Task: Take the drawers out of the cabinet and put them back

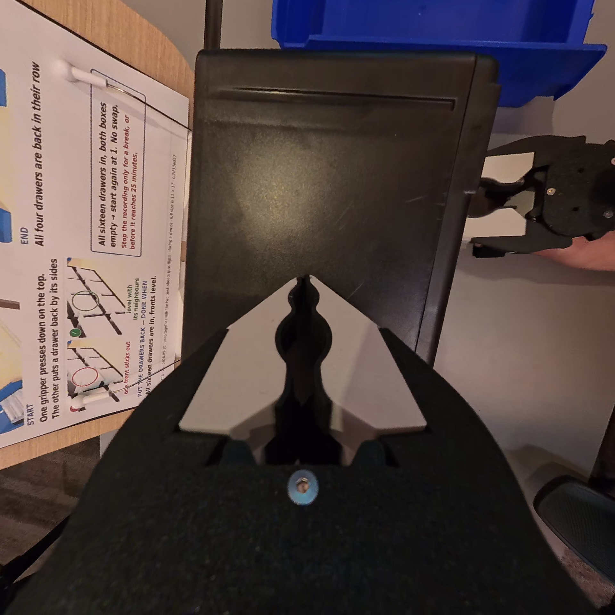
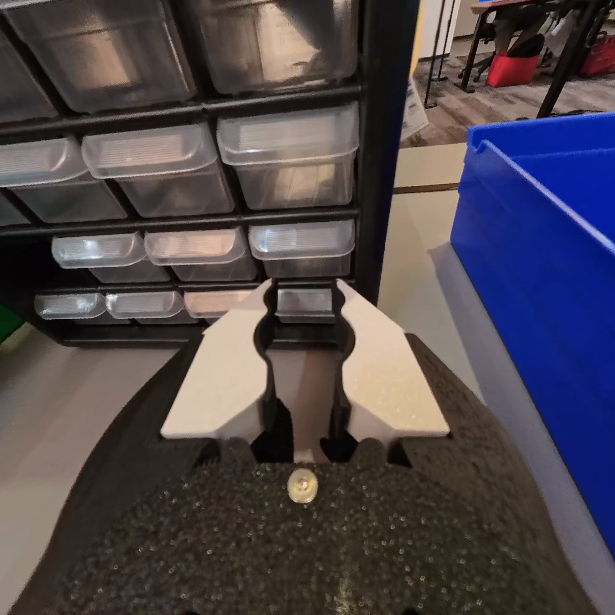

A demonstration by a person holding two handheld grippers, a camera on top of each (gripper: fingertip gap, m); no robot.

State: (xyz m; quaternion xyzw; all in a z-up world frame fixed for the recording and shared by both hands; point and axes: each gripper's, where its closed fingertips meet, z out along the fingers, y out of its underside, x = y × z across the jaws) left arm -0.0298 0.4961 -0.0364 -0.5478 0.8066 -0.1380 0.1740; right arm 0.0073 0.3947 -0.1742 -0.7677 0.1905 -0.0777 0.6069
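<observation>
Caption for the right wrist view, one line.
Open right gripper lined up with the bottom-right clear drawer of the black cabinet, blue bin alongside.

A printed instruction sheet (image 1: 96, 213) is laid on a wooden desk (image 1: 139, 60). A blue plastic bin (image 2: 545, 253) is set on the white table (image 2: 429, 213); a red bag (image 2: 511, 70) is seen on the carpet.

Black plastic cabinet (image 2: 369, 206) standing upright on pale table, filling the 9-to-12 o'clock part of the right wrist view; smooth dark top (image 1: 332, 186) facing the left wrist view. Clear drawers (image 2: 286, 159) seated in rows, fronts level; one slot at 9 o'clock dark.
</observation>
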